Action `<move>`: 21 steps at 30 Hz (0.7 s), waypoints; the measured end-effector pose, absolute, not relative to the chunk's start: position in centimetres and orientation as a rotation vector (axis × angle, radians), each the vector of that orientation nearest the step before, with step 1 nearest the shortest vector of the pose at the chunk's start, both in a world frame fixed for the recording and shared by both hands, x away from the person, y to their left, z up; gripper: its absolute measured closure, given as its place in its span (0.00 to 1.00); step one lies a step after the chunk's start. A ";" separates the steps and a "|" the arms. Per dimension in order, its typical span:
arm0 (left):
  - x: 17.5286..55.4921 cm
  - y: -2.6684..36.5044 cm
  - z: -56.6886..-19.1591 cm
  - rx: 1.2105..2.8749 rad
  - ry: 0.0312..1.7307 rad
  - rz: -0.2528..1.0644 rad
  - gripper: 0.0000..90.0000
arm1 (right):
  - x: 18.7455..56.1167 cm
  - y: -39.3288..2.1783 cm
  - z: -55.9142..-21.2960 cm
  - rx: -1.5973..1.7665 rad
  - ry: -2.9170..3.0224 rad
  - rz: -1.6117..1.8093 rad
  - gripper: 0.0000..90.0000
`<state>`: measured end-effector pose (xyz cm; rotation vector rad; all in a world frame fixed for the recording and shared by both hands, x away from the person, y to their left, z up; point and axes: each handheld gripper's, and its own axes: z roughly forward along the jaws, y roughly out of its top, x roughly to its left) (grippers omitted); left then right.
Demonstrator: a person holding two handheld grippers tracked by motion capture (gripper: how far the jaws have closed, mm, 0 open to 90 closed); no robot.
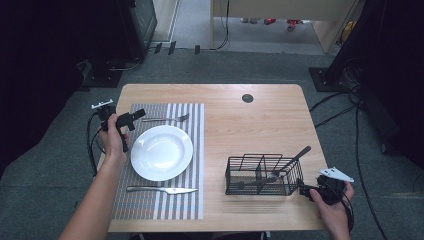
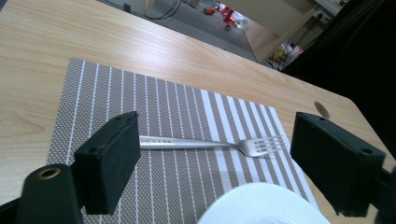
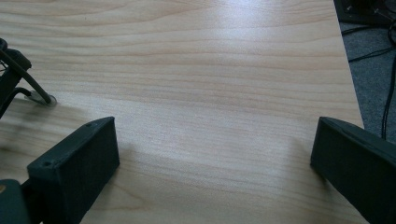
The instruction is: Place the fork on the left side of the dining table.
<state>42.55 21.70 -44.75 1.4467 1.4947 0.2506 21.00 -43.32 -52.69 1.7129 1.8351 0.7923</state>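
Wooden table (image 1: 260, 120) on grey carpet, with a striped placemat (image 1: 192, 200) at the left of the high view. On it, a white plate (image 1: 161, 152) lies between a fork (image 1: 167, 119) above and a knife (image 1: 162, 189) below. The left gripper (image 1: 134, 116), jaws apart, is at the fork's handle end, apparently just setting it. The right gripper (image 1: 304, 190), also apart, rests beside the wire caddy (image 1: 263, 175) at lower right; likely next: a utensil (image 1: 291, 161) from it.

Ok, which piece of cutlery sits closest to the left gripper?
The fork on the placemat beyond the plate; the left gripper hovers at its handle. The knife lies on the plate's near side.
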 end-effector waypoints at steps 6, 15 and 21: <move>41.0 22.3 -44.1 1.480 1.486 0.315 0.16 | 21.0 -43.3 -52.7 1.712 1.837 0.793 0.01; 38.0 23.4 -42.8 1.515 1.459 0.343 0.16 | 21.0 -43.3 -52.7 1.712 1.837 0.793 0.01; 35.7 23.9 -41.6 1.542 1.418 0.386 0.15 | 21.0 -43.3 -52.7 1.713 1.836 0.793 0.01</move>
